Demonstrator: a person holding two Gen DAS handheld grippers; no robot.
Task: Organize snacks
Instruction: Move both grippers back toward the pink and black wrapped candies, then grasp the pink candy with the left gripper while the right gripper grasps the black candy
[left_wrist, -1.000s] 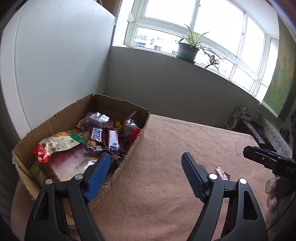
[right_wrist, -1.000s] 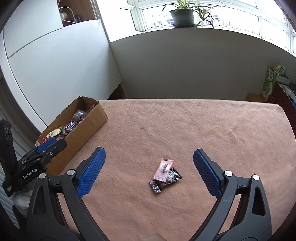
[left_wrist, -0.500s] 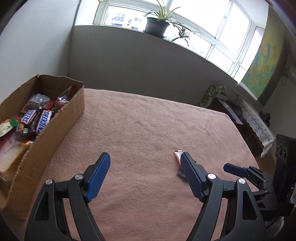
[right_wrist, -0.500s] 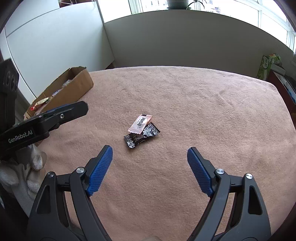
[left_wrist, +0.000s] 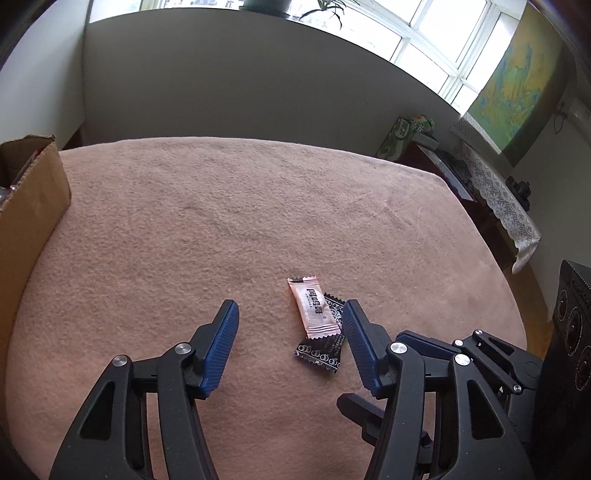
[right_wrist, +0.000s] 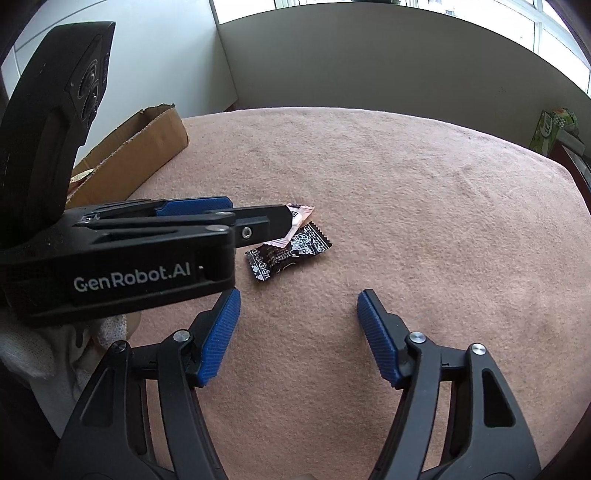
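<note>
We see two snacks on the pink cloth (left_wrist: 229, 229) that covers the desk: a pink packet (left_wrist: 313, 307) lying partly across a black packet (left_wrist: 325, 350), the two touching. The left gripper (left_wrist: 291, 347) has its jaws spread wide, and the packets sit just inside its right finger (left_wrist: 360, 350), with the left finger well clear of them. From the right wrist view, the left gripper (right_wrist: 236, 218) comes in side-on from the left, its tip over part of the pink packet (right_wrist: 301, 216); we cannot tell whether it touches. The black packet (right_wrist: 290, 254) shows beside it. The right gripper (right_wrist: 299, 325) hangs near, jaws apart and holding nothing, the snacks just ahead of its left finger. A cardboard box (left_wrist: 26, 214) stands at the cloth's left edge, well apart from the packets.
</note>
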